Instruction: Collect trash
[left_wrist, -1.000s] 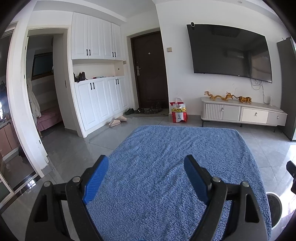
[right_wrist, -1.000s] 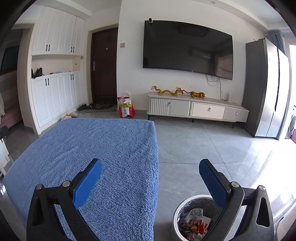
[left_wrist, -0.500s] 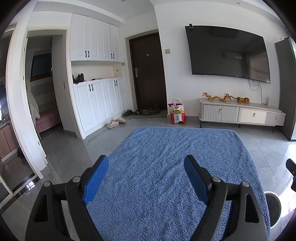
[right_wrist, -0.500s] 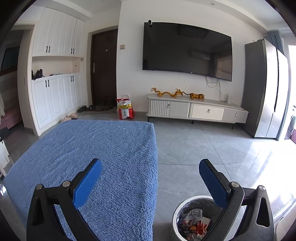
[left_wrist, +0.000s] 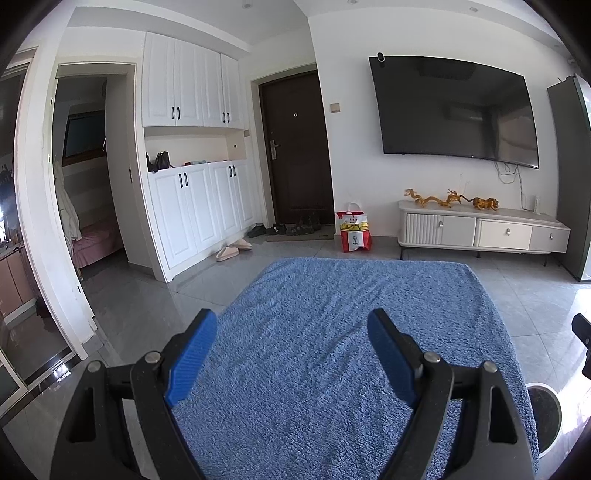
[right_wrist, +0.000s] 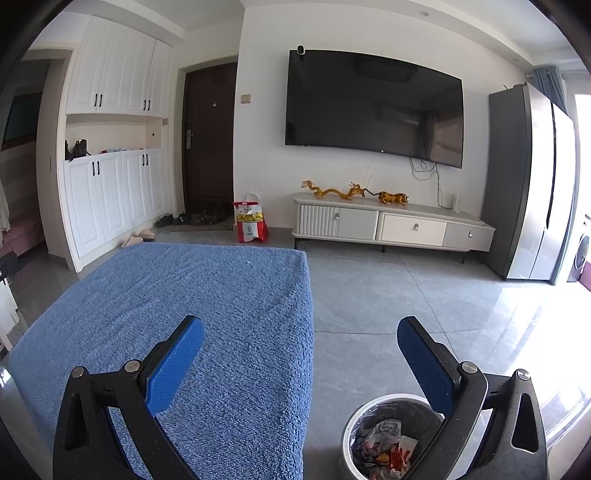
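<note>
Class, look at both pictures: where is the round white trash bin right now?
The round white trash bin stands on the grey tiled floor at the bottom right of the right wrist view, just right of the blue towel-covered table.

The letters "KFC" are printed on the red and white bag set on the floor beside the dark door; nothing else can be read.

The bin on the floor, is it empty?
No. The bin holds crumpled wrappers, seen through its open top in the right wrist view.
</note>
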